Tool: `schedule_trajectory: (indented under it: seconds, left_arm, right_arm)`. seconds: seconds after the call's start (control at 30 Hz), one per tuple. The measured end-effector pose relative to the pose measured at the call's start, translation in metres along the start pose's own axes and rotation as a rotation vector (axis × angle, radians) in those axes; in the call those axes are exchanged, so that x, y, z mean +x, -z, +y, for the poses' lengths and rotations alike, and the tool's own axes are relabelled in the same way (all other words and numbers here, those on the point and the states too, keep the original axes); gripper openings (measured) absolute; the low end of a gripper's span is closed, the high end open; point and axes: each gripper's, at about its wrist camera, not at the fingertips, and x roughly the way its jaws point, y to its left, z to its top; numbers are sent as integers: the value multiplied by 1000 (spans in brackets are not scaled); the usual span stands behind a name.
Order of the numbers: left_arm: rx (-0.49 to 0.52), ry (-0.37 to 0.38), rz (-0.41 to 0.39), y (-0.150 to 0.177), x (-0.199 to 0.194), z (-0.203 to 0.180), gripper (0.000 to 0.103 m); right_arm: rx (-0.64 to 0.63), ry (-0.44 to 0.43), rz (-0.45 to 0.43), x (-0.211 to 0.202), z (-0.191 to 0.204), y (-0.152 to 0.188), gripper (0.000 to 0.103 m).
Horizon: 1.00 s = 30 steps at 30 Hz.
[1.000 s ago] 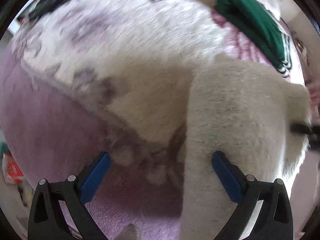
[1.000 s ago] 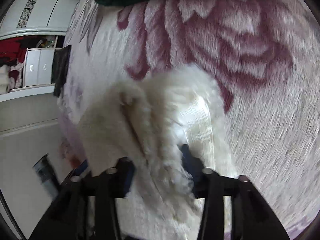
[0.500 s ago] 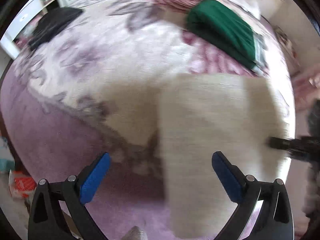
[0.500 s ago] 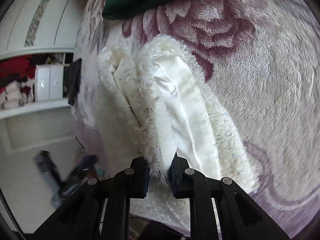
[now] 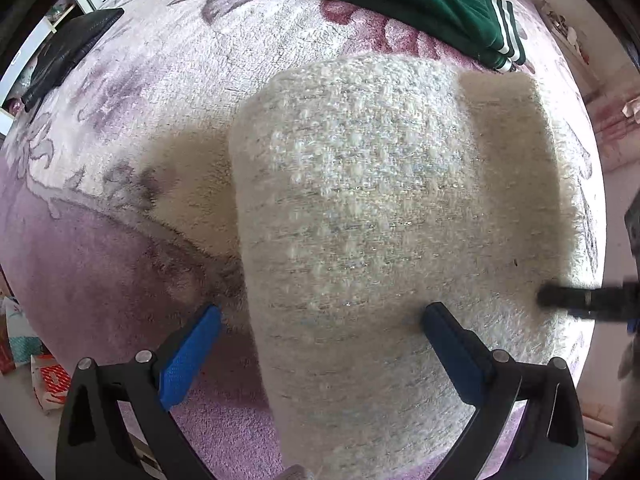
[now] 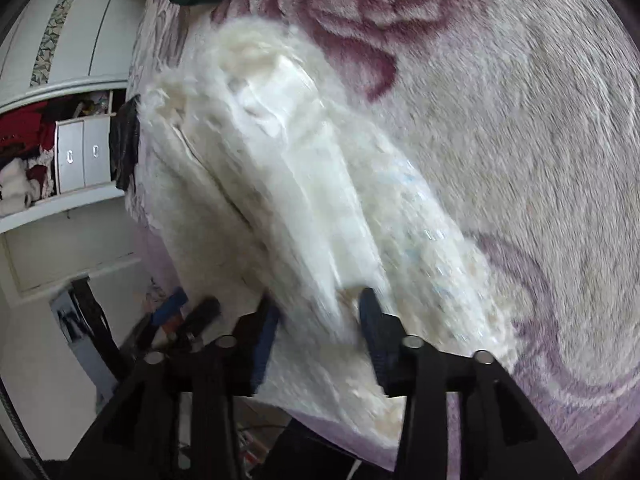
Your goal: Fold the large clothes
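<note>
Left wrist view: a folded white garment [image 5: 376,216] is seen lying on the floral blanket [image 5: 152,92], filling the centre and right of the frame. The left tool [image 5: 320,344] is held spread above it at the bottom edge, nothing between its blue pads. A green garment [image 5: 424,4] lies at the upper right, a black one [image 5: 68,52] at the upper left. In the right wrist view, the right tool [image 6: 320,332] is shown at lower centre, its jaws opening, with the white garment's blurred edge between them, not pinched.
</note>
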Motion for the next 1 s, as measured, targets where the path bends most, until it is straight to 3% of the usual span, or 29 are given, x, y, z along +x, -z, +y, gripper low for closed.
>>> schedule_trajectory:
  seconds: [0.2,0.23,0.43,0.47,0.6,0.67,0.77,0.8,0.9,1.0]
  left_arm:
    - [10,-12,-1,-1,1,-2,103]
    - [12,-13,-3,-1,1,-2,103]
    - [5,41,-31,0,-5,3,103]
    - [-1,57,-24,-1,-2,2,103]
    - [0,58,34,-2,22,-2,103]
    - [4,61,24,-2,24,0,103]
    - [21,57,15,-3,23,1,103]
    - [25,56,15,-2,23,1,103]
    - [31,58,12,-2,23,1,103]
    - [32,50,17,-4,20,1,103]
  right_arm:
    - [-49,-1,47,22,2,20,48]
    - [-70,30,31,21,7,22,22]
    - [-49,59,-195,-34,20,24,19]
    - [-27,70,-191,-31,12,19,19]
    - [68,130,-38,16,-24,1,22]
    - [46,137,-4,16,-19,-2,24]
    - [-17,153,-45,-6,-3,-3,33]
    - [-40,149,-83,-14,4,-4,41]
    - [-77,56,-196,-36,10,-19,80]
    - [-80,0,-189,-23,15,-59,83]
